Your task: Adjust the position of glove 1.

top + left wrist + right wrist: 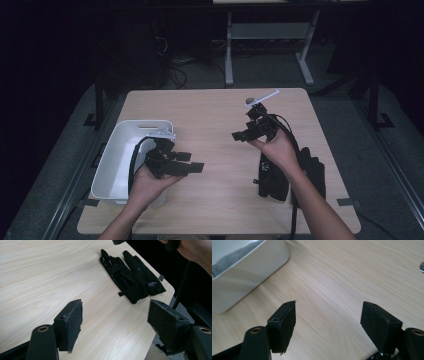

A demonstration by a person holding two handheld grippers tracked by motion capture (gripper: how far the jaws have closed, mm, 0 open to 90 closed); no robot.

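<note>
Two black gloves (130, 277) lie side by side, flat on the wooden table (210, 115) near its right front edge; in the high view the gloves (274, 184) sit partly under the person's right forearm. My left gripper (192, 164) hovers beside the white bin, pointing right toward the gloves. Its jaws stand open with nothing between them, as the left gripper (115, 312) shows in its own view. My right gripper (240, 135) hovers over mid-table, pointing left, and the right gripper (328, 315) is open and empty above bare wood.
A white plastic bin (112, 160) stands at the table's left front; the bin (244, 272) has a grey patch inside that I cannot identify. A small round grey object (249, 101) and a white strip (268, 95) lie at the back right. Dark floor surrounds the table.
</note>
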